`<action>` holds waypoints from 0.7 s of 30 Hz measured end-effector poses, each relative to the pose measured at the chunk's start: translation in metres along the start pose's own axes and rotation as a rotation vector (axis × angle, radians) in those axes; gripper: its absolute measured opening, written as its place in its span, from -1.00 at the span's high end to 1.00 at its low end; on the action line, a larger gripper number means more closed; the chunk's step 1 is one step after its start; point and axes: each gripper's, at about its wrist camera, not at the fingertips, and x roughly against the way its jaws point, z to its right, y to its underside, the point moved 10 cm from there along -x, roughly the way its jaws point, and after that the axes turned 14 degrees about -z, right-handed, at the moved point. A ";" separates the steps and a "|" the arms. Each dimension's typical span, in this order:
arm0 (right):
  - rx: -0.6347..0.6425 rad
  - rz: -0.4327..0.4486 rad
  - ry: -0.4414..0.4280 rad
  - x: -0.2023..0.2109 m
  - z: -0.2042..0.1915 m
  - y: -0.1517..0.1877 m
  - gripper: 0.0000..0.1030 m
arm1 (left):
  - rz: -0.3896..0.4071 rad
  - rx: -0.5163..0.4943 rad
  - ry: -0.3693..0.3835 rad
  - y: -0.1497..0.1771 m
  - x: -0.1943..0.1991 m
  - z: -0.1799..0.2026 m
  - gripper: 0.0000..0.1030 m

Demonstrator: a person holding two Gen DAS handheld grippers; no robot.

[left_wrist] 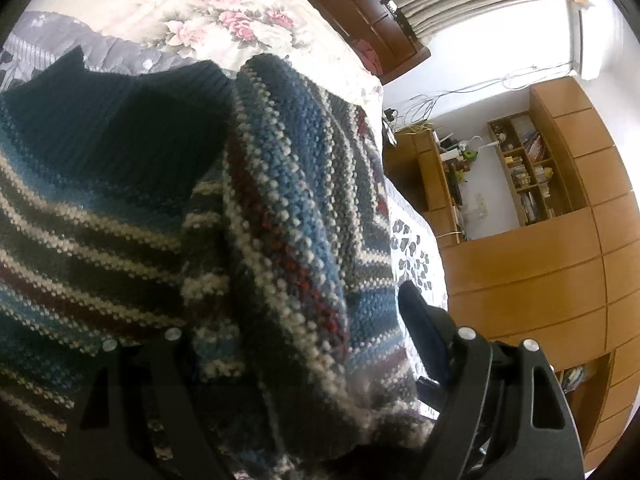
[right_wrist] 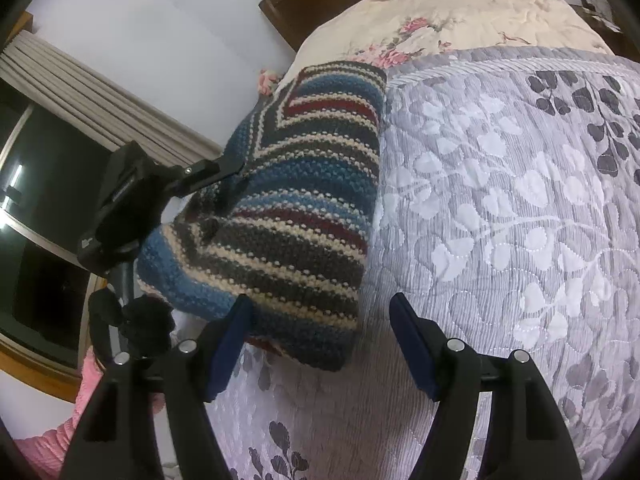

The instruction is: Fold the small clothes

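While the sweater (right_wrist: 280, 208) lies bunched on the quilt (right_wrist: 500, 200), it serves as the reference for all positions below.

Left of the sweater in the right wrist view, the left gripper (right_wrist: 230, 182) reaches in from the window side. Its tips are buried in the knit at the sweater's left edge. In its own view, the right finger (left_wrist: 420, 320) stands clear of the fabric, and the left finger is hidden under the folds. Whether the jaws are clamped on the knit cannot be told.

The sweater is folded over on itself, striped in blue, grey, cream and dark red. It rests at the left edge of the quilt, just below the floral pillow (right_wrist: 440, 24). A dark ribbed part (left_wrist: 120, 128) shows in the left wrist view.

Below and slightly right of the sweater, the right gripper (right_wrist: 320, 344) hovers over the quilt. Its jaws stand wide apart and hold nothing. Its left finger (right_wrist: 228, 344) sits just at the sweater's lower edge.

Far right of the sweater in the left wrist view, a wooden shelf (left_wrist: 528, 168) holds books and small items in its compartments; details are too small to tell.
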 end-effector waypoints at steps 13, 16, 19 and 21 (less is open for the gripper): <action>-0.026 0.025 -0.012 0.009 0.008 0.004 -0.40 | 0.036 -0.089 -0.059 -0.008 0.003 0.039 0.22; -0.015 0.031 -0.016 0.014 0.004 0.007 -0.40 | -0.010 -0.082 -0.070 -0.012 -0.014 0.037 -0.04; -0.007 0.036 -0.014 0.018 0.003 0.010 -0.40 | -0.040 -0.041 -0.087 -0.015 -0.030 0.026 0.02; -0.009 0.043 -0.012 0.022 0.006 0.013 -0.40 | -0.032 -0.035 -0.065 -0.014 -0.031 0.026 0.15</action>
